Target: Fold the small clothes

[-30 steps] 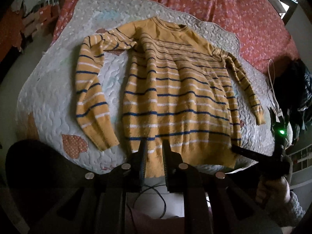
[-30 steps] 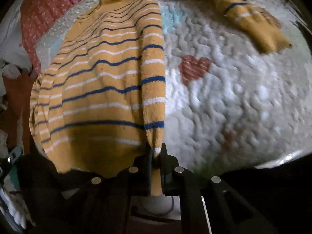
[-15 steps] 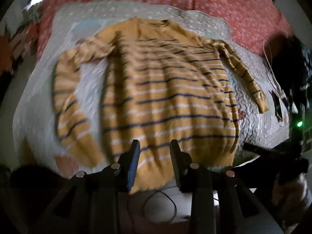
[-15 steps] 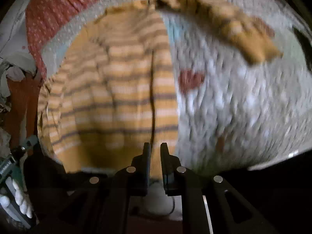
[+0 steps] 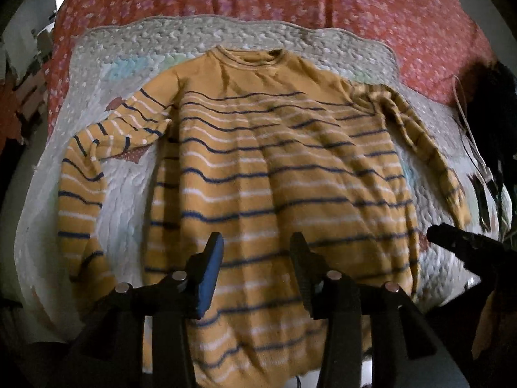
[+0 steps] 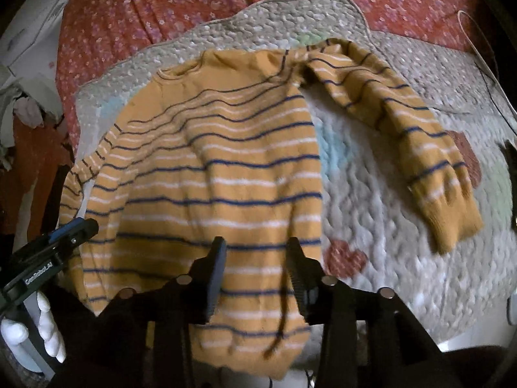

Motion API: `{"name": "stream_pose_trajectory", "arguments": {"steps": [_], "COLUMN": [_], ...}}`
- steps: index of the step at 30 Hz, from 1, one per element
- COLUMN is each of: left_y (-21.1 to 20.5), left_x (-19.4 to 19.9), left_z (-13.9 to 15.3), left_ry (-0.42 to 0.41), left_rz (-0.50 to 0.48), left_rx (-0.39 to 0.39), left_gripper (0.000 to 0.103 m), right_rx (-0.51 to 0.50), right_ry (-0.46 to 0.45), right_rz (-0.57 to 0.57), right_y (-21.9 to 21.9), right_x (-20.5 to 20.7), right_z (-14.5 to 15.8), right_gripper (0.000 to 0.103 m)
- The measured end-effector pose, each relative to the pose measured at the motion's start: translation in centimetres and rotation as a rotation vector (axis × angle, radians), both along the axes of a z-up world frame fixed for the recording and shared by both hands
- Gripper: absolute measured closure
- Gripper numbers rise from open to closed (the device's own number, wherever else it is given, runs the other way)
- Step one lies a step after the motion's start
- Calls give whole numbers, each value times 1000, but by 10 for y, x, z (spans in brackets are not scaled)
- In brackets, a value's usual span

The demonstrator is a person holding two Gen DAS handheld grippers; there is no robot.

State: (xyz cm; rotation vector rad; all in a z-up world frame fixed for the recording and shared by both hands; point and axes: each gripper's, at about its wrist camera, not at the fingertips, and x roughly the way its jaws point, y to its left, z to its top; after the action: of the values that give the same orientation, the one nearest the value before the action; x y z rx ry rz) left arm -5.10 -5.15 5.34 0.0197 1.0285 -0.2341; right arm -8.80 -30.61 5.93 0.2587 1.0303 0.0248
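A mustard-yellow sweater (image 5: 274, 168) with navy and white stripes lies flat, front up, on a quilted white mat (image 5: 129, 187), collar at the far end, both sleeves spread to the sides. It also shows in the right wrist view (image 6: 219, 174). My left gripper (image 5: 257, 249) is open and empty, held above the lower middle of the sweater. My right gripper (image 6: 255, 252) is open and empty, above the sweater's lower right part near its side edge. The right sleeve (image 6: 420, 148) lies out on the mat.
The mat lies on a red floral bedspread (image 5: 290, 3). A white cable (image 5: 468, 129) and dark cloth (image 5: 494, 113) sit at the right. The other gripper shows at the right edge of the left wrist view (image 5: 468, 245) and at the lower left of the right wrist view (image 6: 48, 255).
Both grippers were shut on the sweater's hem a second ago. They have opened, let go of it and risen above it. The sweater now lies flat.
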Motion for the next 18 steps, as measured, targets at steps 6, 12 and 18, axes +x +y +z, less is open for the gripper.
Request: {"name": "stream_pose_trajectory", "arguments": {"steps": [6, 12, 18], "left_y": [3, 9, -3], "left_x": [33, 54, 47], "left_z": [-12, -31, -40], "left_ry": [-16, -13, -75], "left_rz": [26, 39, -37], "left_rx": [14, 9, 50], "left_gripper": [57, 56, 35], "right_rx": [-15, -56, -89], "right_ry": [11, 48, 5], "right_rz": [0, 19, -8], "right_y": [9, 24, 25], "right_x": [33, 53, 55], "right_z": [-17, -44, -49], "right_gripper": [58, 51, 31]}}
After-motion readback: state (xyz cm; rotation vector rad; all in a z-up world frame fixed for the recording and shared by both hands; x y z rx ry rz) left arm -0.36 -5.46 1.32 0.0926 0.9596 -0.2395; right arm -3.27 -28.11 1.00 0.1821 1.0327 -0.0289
